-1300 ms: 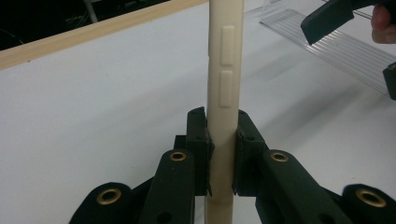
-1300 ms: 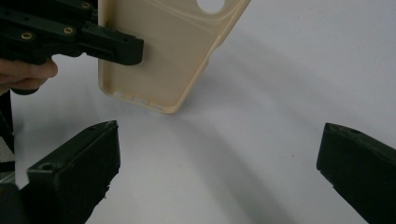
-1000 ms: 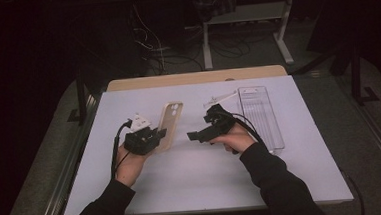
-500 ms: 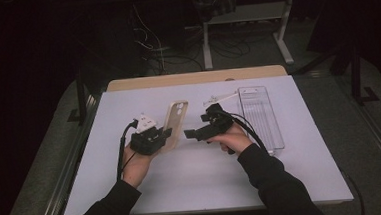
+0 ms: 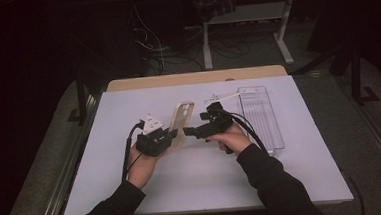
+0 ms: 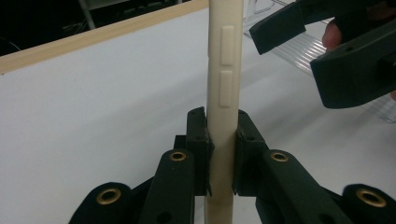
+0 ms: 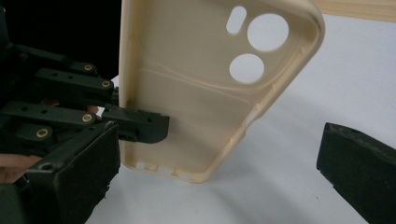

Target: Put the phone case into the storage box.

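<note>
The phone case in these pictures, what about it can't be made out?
- Phone case, left gripper view: edge-on, so its faces are hidden; the frame's top cuts its upper end.
- Right gripper view: its near lower corner hides behind the left gripper; its outer back faces away.
- High view: too small for its button cutouts.

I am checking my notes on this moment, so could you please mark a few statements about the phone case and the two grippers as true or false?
1. The left gripper is shut on the phone case. True.
2. The phone case lies flat on the table. False: it is held up on edge above it.
3. The right gripper is shut on the case. False: its fingers stand open, apart from it.
4. A clear plastic tray lies on the table beyond the right gripper. True.
5. The case is black. False: it is cream.
</note>
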A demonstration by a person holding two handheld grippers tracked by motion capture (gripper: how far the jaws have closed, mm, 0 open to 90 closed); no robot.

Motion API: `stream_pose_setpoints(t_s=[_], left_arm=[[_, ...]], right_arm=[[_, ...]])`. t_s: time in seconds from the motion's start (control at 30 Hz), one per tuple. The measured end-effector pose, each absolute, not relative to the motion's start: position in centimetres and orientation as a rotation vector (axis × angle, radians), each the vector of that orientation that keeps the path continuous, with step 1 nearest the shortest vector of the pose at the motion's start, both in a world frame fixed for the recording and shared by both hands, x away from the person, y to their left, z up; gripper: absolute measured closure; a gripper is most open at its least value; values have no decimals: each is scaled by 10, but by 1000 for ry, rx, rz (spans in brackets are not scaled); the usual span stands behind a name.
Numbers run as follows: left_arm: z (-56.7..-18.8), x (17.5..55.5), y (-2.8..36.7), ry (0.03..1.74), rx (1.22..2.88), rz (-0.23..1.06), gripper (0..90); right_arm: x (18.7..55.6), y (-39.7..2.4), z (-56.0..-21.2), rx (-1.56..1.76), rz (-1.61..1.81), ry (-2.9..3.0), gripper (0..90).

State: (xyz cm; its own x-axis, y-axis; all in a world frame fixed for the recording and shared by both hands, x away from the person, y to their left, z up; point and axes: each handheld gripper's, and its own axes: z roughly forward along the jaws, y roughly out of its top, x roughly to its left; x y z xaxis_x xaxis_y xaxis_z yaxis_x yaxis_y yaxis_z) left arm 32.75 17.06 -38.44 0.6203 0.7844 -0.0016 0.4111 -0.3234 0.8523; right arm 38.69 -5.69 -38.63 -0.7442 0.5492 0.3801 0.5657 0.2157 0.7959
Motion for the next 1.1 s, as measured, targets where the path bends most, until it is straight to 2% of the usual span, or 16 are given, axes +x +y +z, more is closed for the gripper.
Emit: stream_pose_setpoints(t_s=[1.1], left_arm=[[-385,313,141,882,1974,516,797]], right_arm=[[387,-53,-386,-1157,-1658,-2332,0]])
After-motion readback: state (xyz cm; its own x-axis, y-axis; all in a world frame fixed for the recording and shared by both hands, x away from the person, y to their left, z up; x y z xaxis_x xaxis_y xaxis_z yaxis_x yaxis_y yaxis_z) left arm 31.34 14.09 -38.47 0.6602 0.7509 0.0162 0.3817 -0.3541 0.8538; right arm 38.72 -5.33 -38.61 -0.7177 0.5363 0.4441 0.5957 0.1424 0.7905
